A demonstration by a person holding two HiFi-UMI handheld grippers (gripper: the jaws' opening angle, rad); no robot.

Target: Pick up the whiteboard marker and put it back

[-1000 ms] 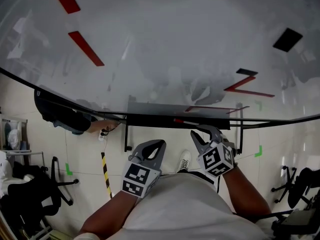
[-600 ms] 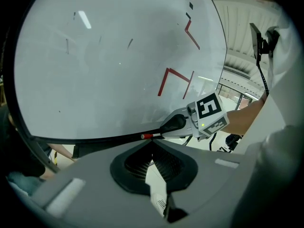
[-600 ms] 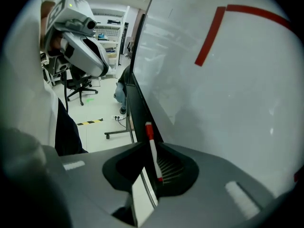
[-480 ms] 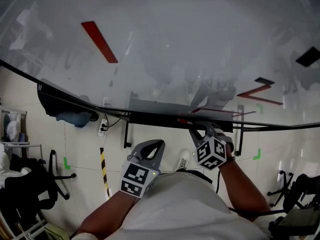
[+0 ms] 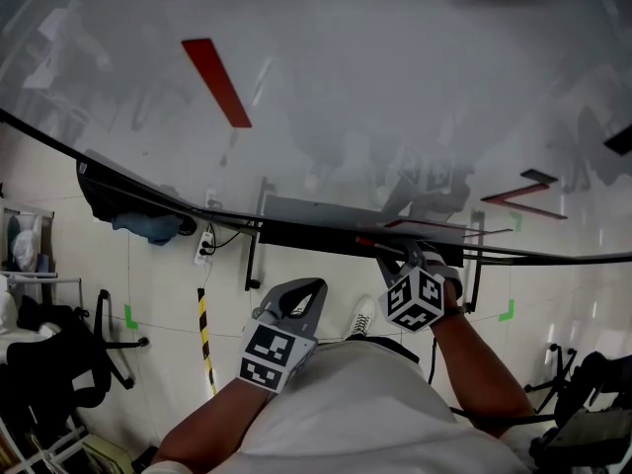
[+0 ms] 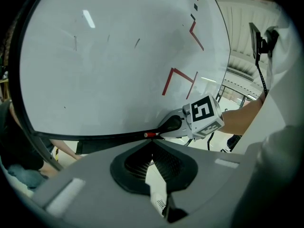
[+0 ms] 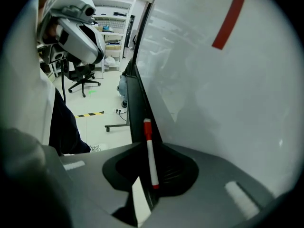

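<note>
The whiteboard marker (image 7: pixel 150 156), white with a red cap, lies along the black tray ledge (image 5: pixel 296 233) under the whiteboard (image 5: pixel 395 87). My right gripper (image 5: pixel 393 258) is at the ledge, shut on the marker's white barrel. The red cap (image 6: pixel 151 135) sticks out past its black fingers, and in the head view only that red end of the marker (image 5: pixel 367 243) shows. My left gripper (image 5: pixel 306 289) hangs lower and to the left, close to my body. It is shut with nothing in it.
Red strips (image 5: pixel 217 82) and red lines (image 5: pixel 523 197) mark the board. Below the ledge are the board's stand legs (image 5: pixel 254 265), a power strip (image 5: pixel 205 248), a yellow-black floor stripe (image 5: pixel 206 339) and a dark bundle with blue cloth (image 5: pixel 148 227). Office chairs (image 5: pixel 59 363) stand at the left.
My right gripper rose to the tray ledge and went from open to shut on the marker. A hand seen under the board's left side is gone. The left gripper stayed put.
</note>
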